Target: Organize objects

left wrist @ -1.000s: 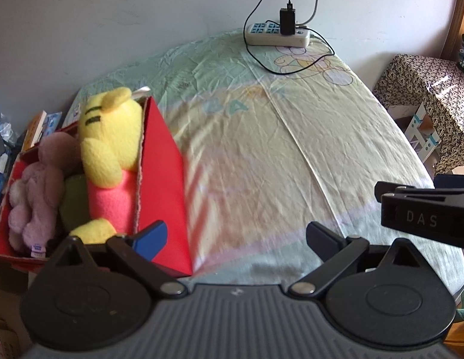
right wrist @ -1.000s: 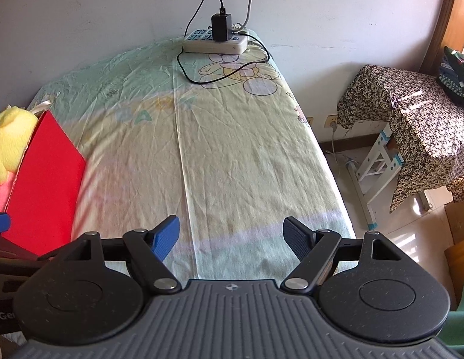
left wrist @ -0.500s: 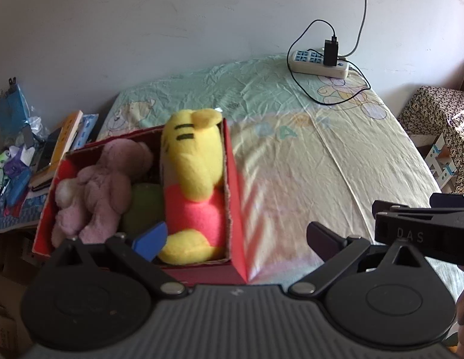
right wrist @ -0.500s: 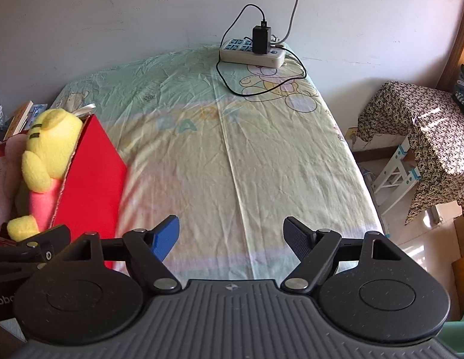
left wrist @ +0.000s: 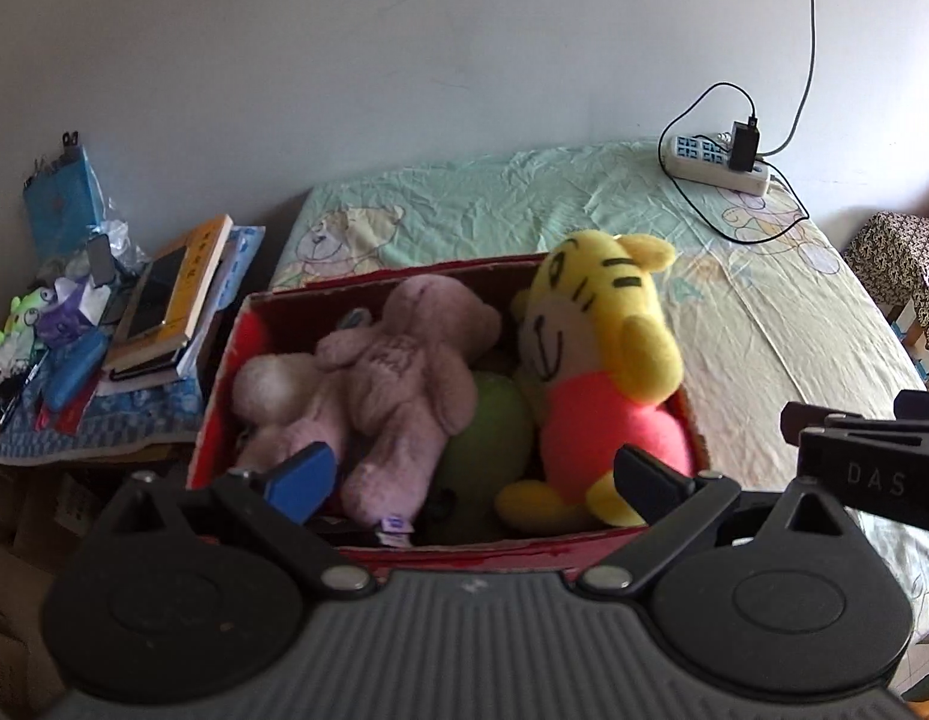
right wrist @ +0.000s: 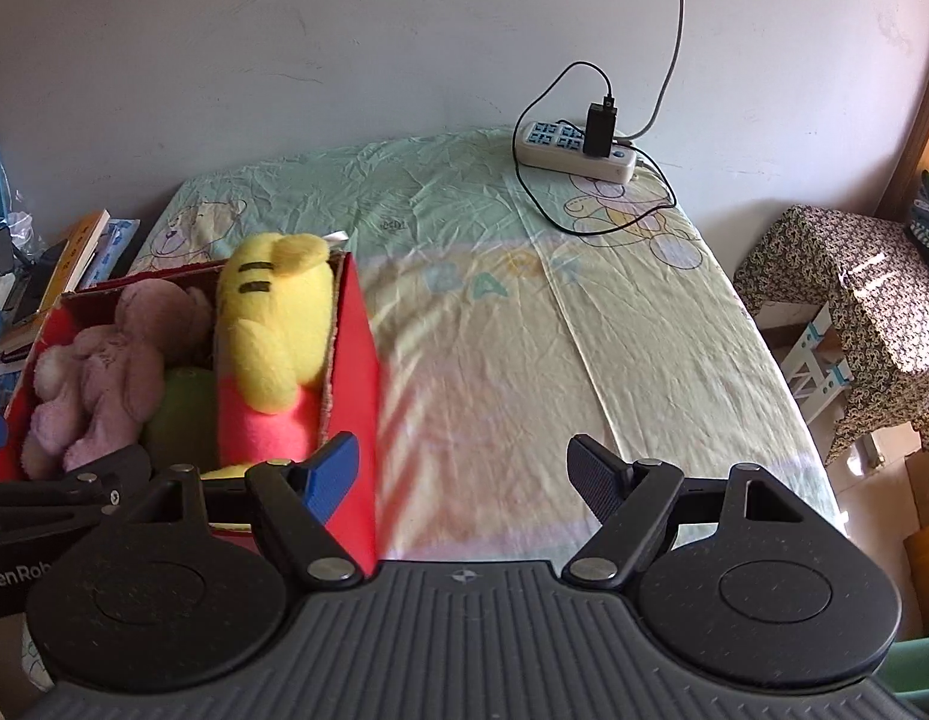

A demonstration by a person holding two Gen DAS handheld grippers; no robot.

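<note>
I face a plain pale wall (right wrist: 284, 60) behind a bed (right wrist: 494, 330) with a cartoon-bear sheet. A power strip (right wrist: 575, 151) lies near the wall. A patterned cloth-covered stool (right wrist: 848, 288) catches sunlight.

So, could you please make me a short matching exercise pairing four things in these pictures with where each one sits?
Things:
1. yellow plush toy
2. pink plush toy
3. power strip
4. stack of books

Places:
A. at the far end of the bed, by the wall
B. beside the bed, to the left of the red box
C. at the right end of the red box
D. in the left half of the red box

Pairs: 1-C, 2-D, 3-A, 4-B
</note>
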